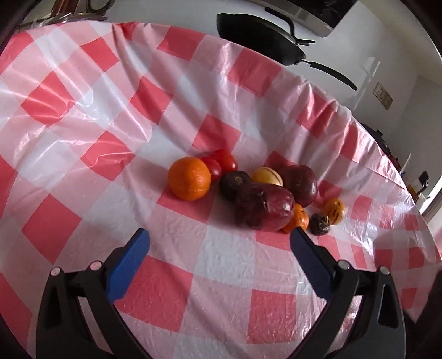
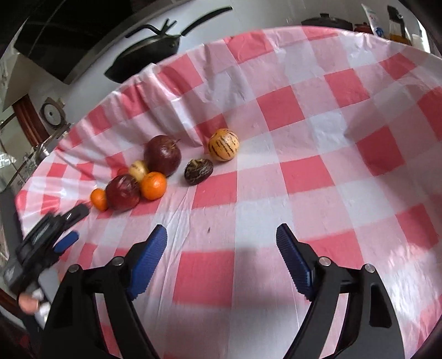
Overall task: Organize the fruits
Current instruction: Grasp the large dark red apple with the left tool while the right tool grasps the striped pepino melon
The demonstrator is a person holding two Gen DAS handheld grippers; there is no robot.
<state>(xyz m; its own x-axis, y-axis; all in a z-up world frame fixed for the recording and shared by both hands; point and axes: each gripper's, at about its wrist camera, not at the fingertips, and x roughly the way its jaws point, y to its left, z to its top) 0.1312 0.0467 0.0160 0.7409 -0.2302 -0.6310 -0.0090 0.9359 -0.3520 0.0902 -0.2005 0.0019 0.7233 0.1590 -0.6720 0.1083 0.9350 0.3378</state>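
Note:
A cluster of fruit lies on the red-and-white checked tablecloth point(image 1: 226, 265). In the left wrist view I see a large orange point(image 1: 189, 178), two tomatoes point(image 1: 225, 160), a dark round fruit point(image 1: 234, 183), two dark red apples point(image 1: 265, 207) and a small mandarin point(image 1: 299, 219). My left gripper point(image 1: 219, 234) is open just short of the near apple, with nothing between its fingers. In the right wrist view a striped yellow fruit point(image 2: 223, 144) and a wrinkled dark fruit point(image 2: 198, 171) lie apart, right of the cluster. My right gripper point(image 2: 221, 231) stands open over bare cloth, well short of them.
A black frying pan point(image 1: 259, 38) hangs on the white wall behind the table's far edge. Bottles and a pot point(image 2: 395, 24) stand beyond the far right edge. The left gripper point(image 2: 80, 222) and a hand point(image 2: 27, 302) show at the left of the right wrist view.

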